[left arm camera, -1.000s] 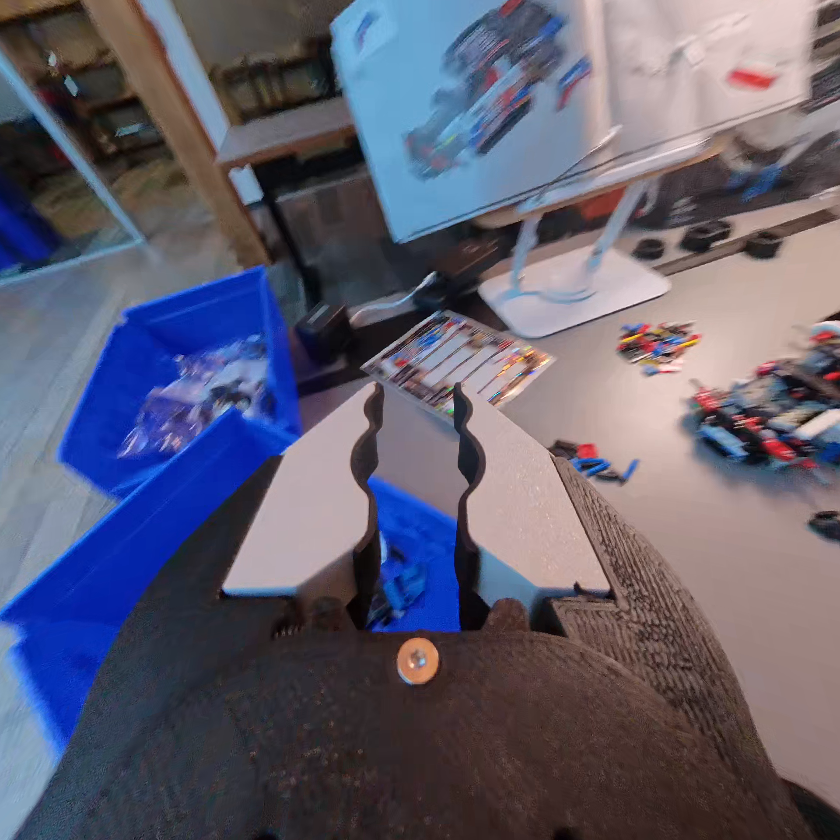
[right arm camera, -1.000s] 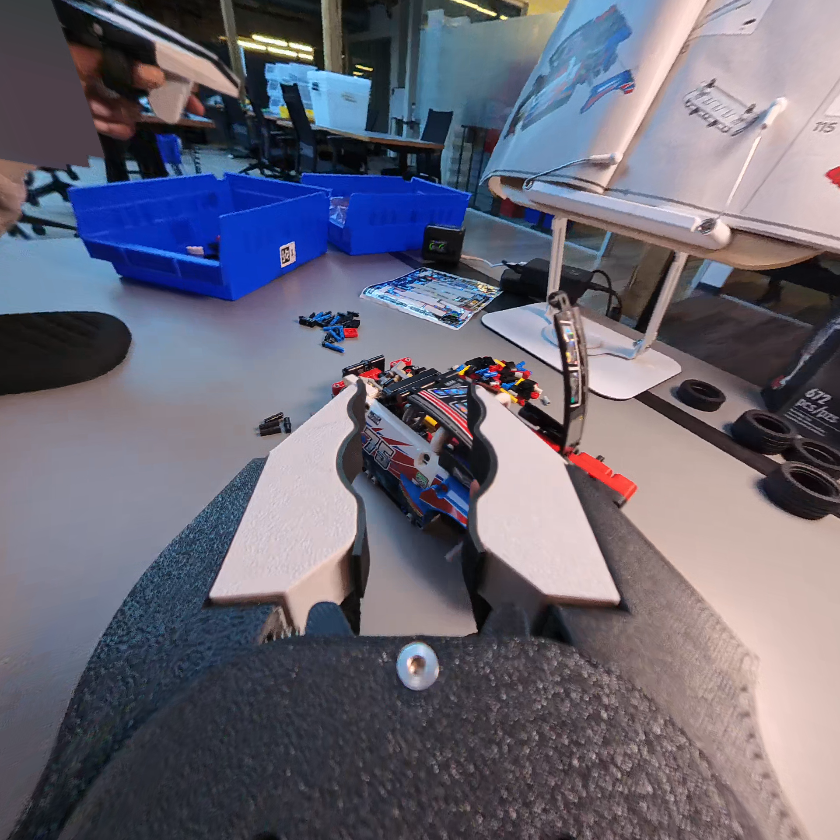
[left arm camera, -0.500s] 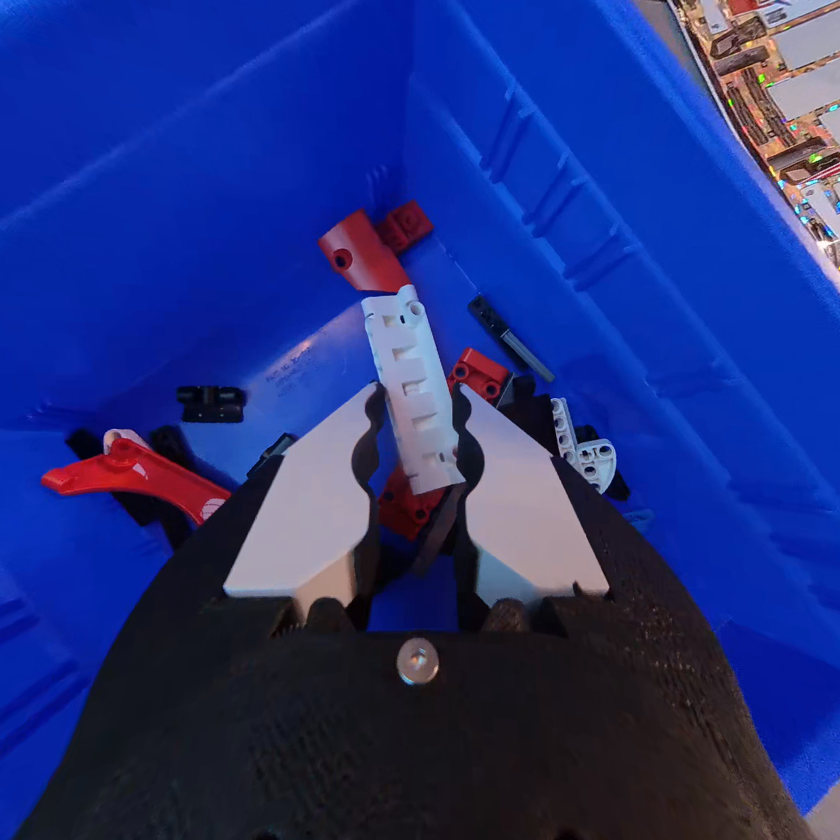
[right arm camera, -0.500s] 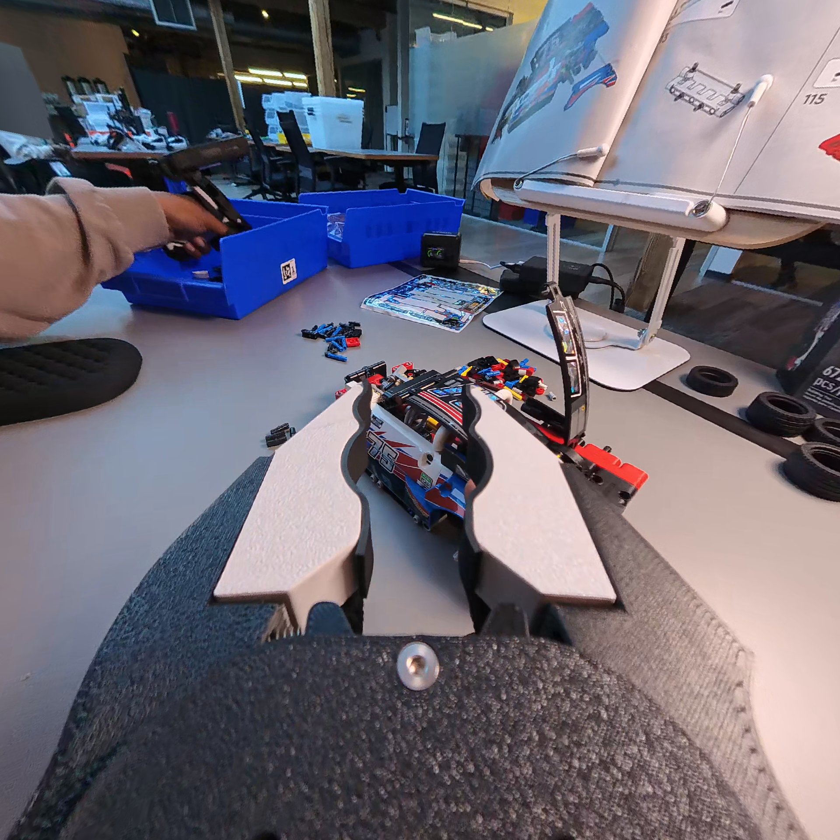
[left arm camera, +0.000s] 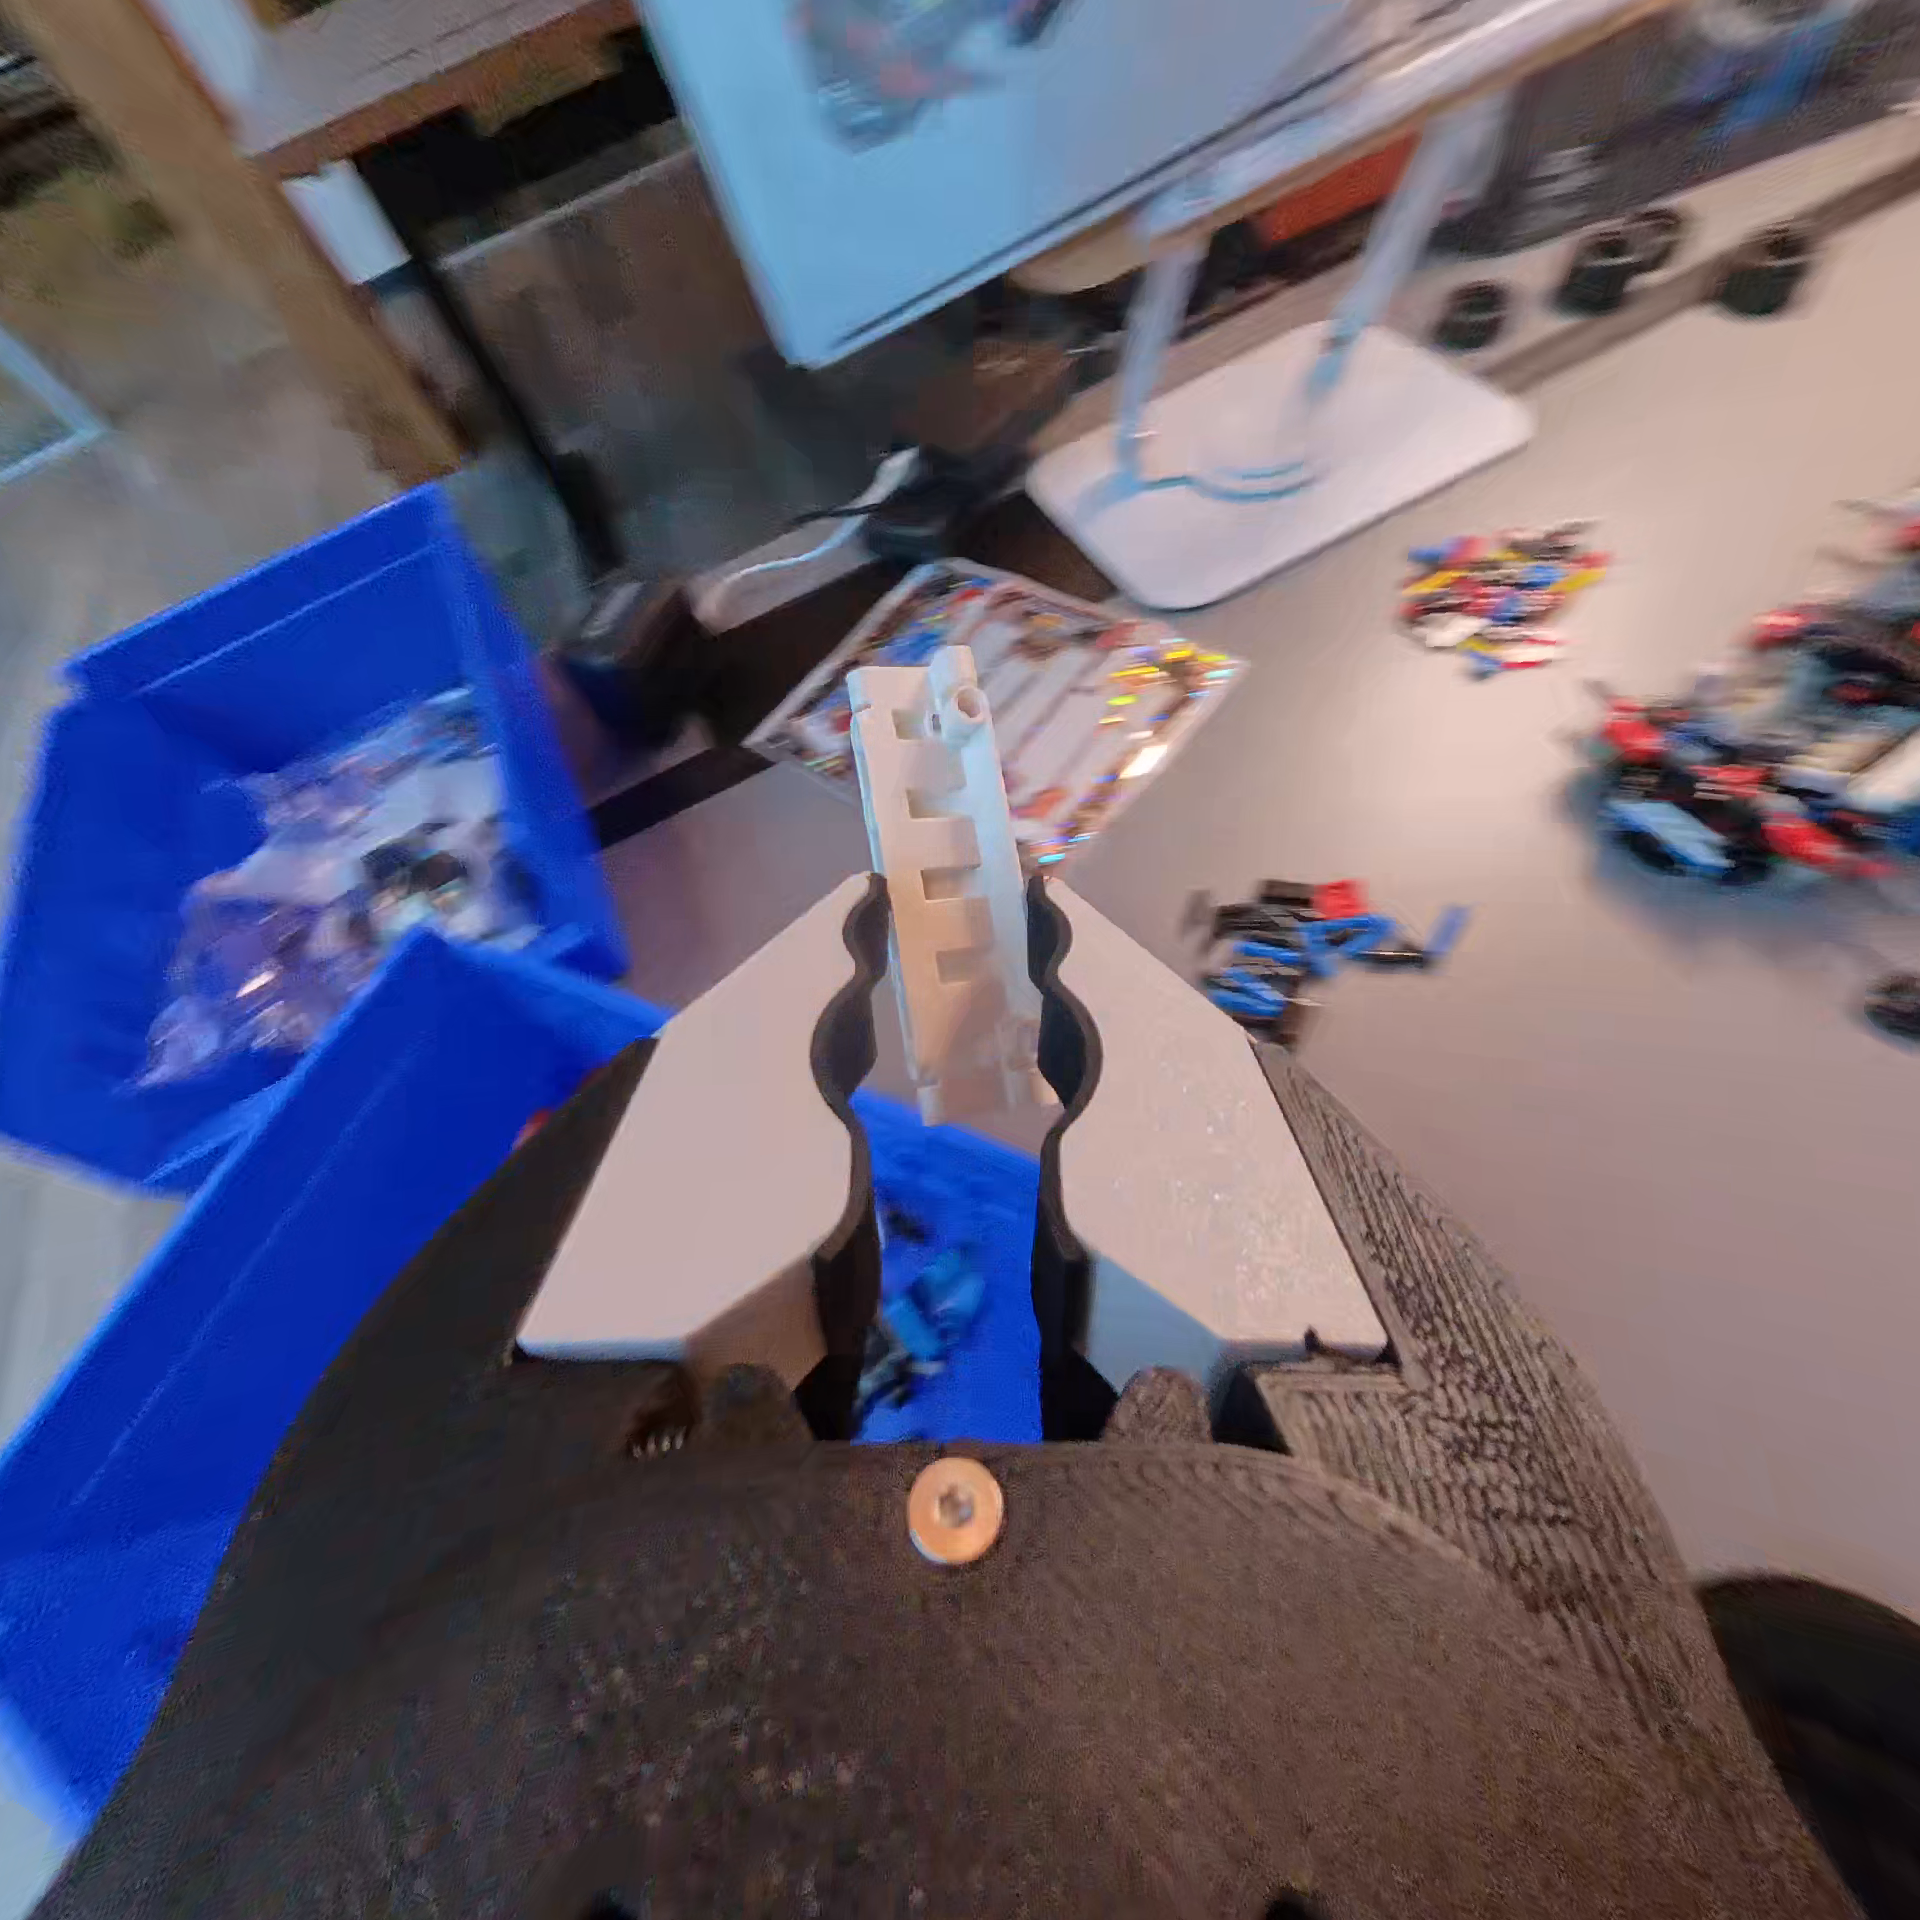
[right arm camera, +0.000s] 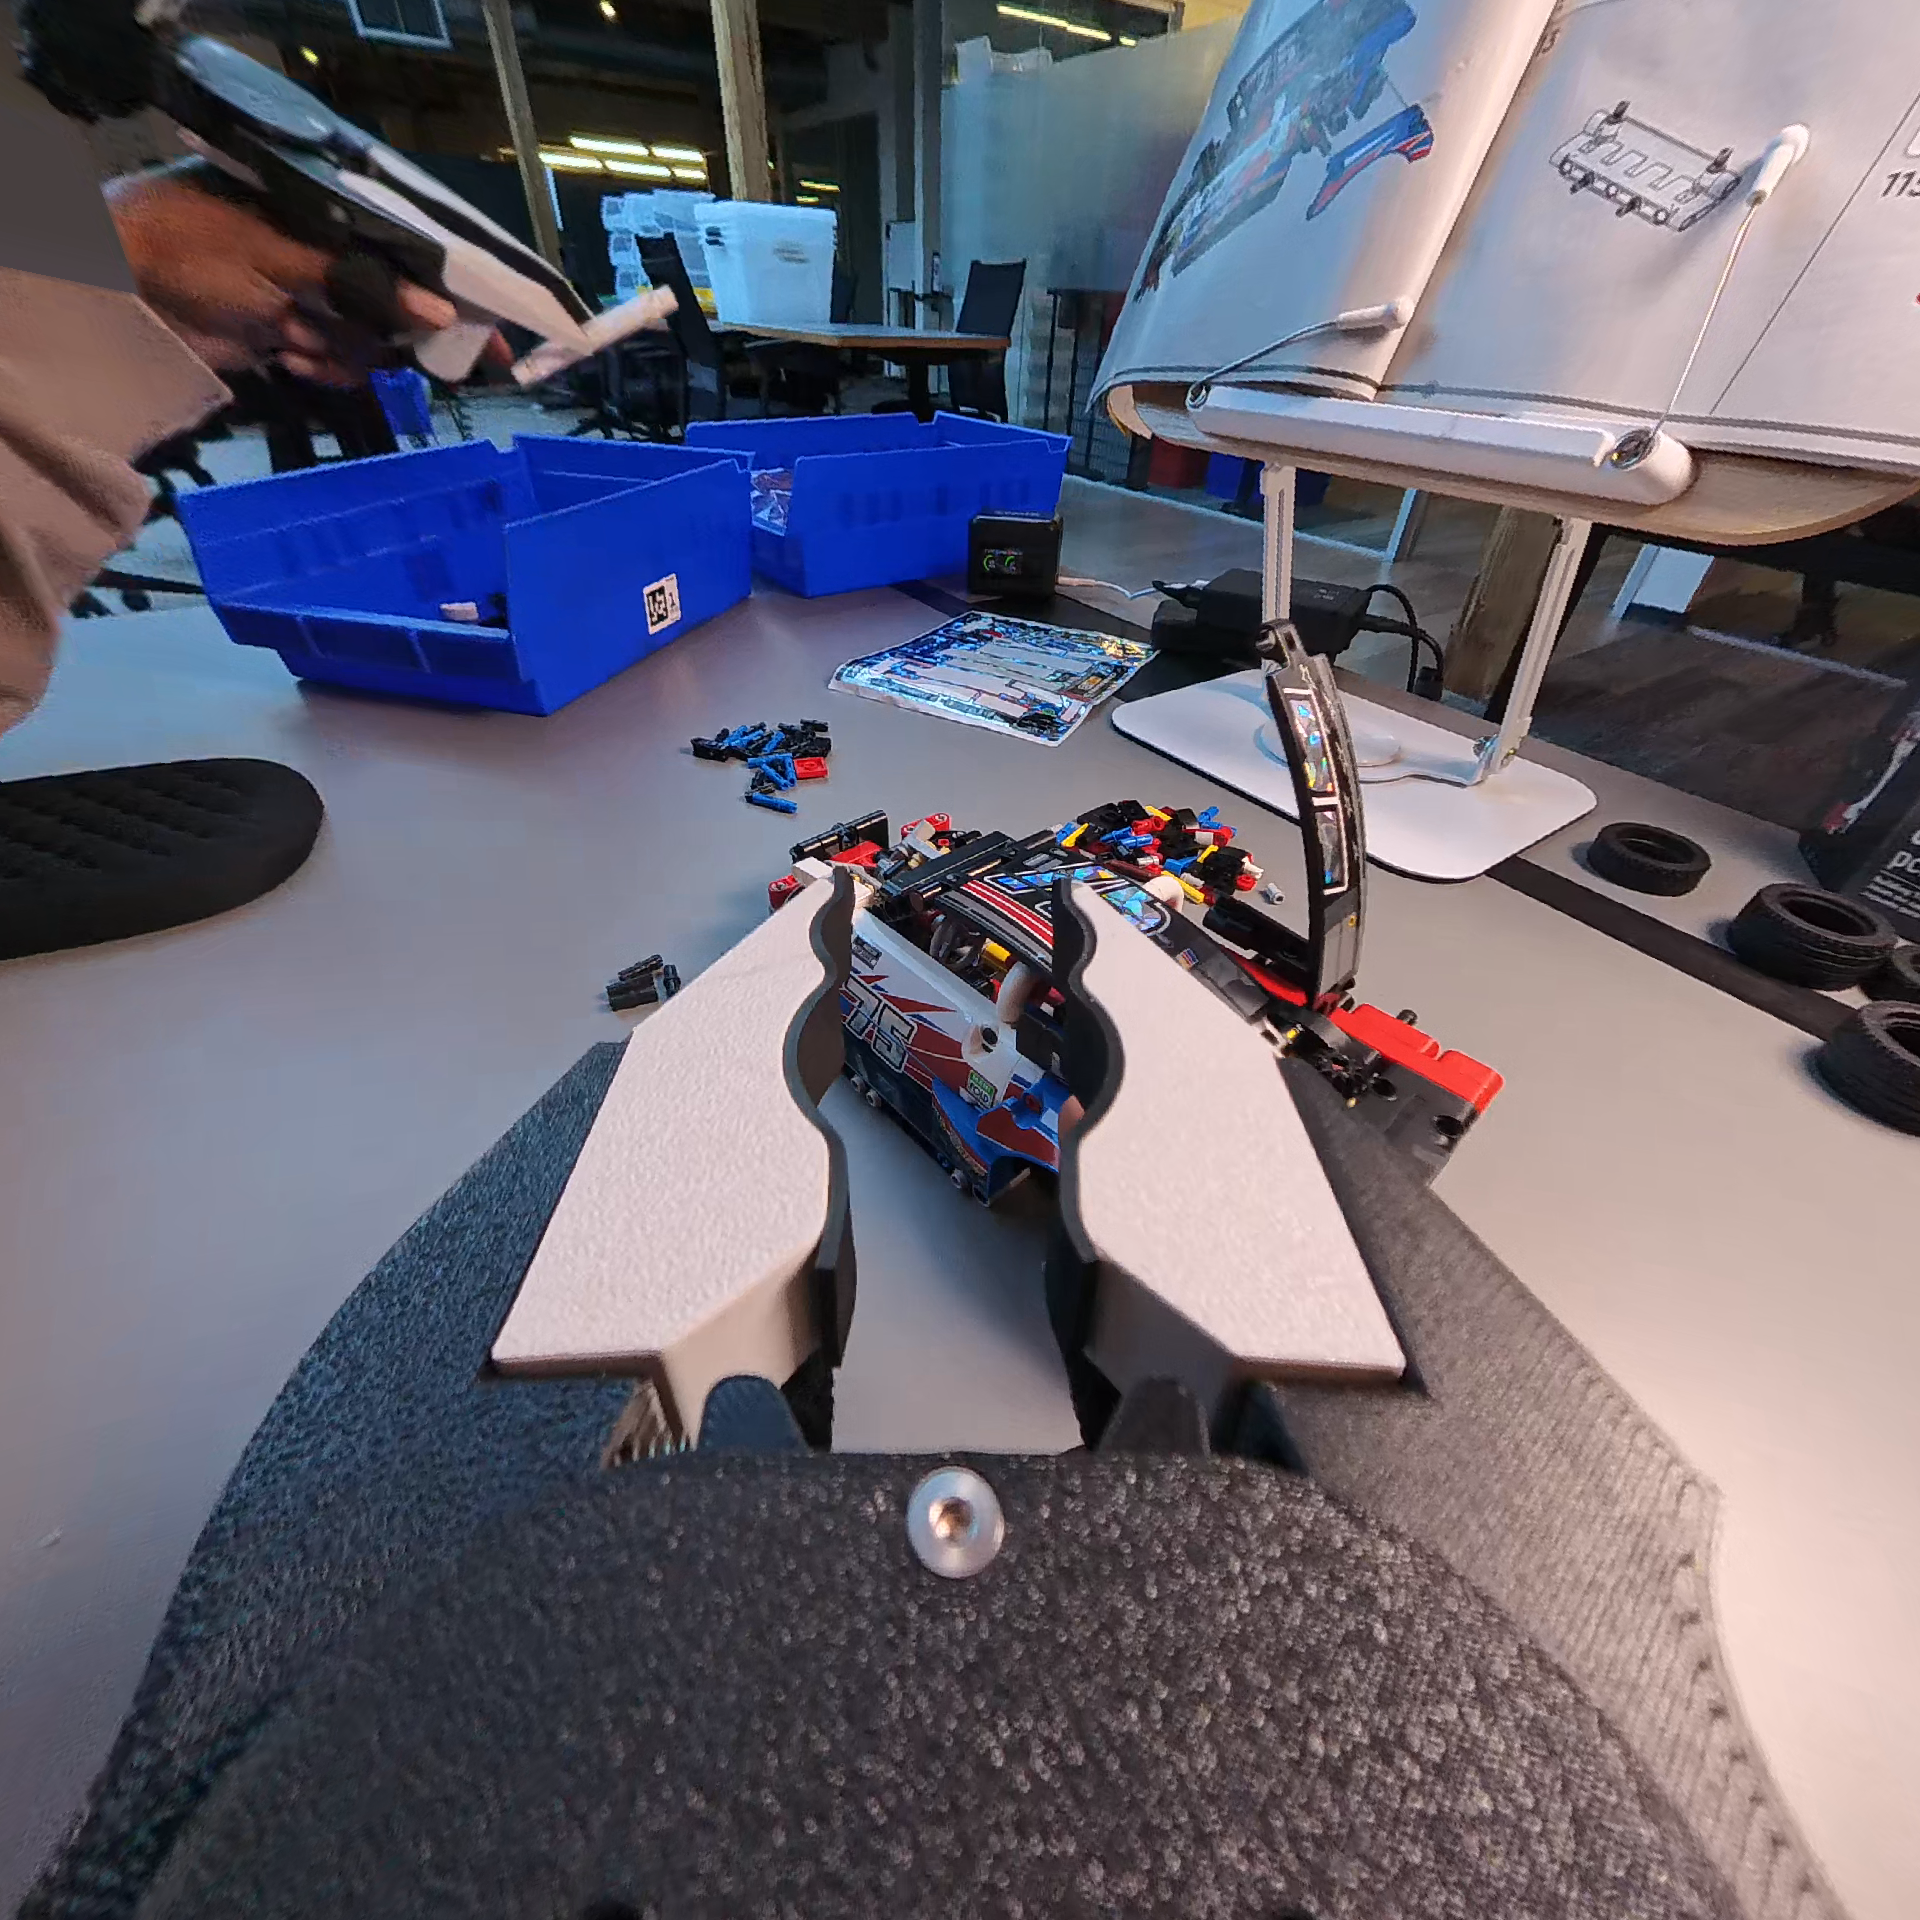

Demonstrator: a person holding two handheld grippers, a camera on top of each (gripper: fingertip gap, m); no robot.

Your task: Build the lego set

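Blue bins (left arm camera: 312, 790) sit at the left edge of the grey table (left arm camera: 1558, 1195), the nearer one under the left gripper (left arm camera: 953, 914). That gripper pinches a long white slotted lego panel (left arm camera: 940, 852), held in the air and jutting past its tips. Right of it lie a sticker sheet (right arm camera: 987, 675), a cluster of small blue and black pins (right arm camera: 769, 753), then the part-built lego car (right arm camera: 987, 997). The right gripper (right arm camera: 951, 914) hovers spread and empty, just before the car. Black tyres (right arm camera: 1808, 935) lie far right.
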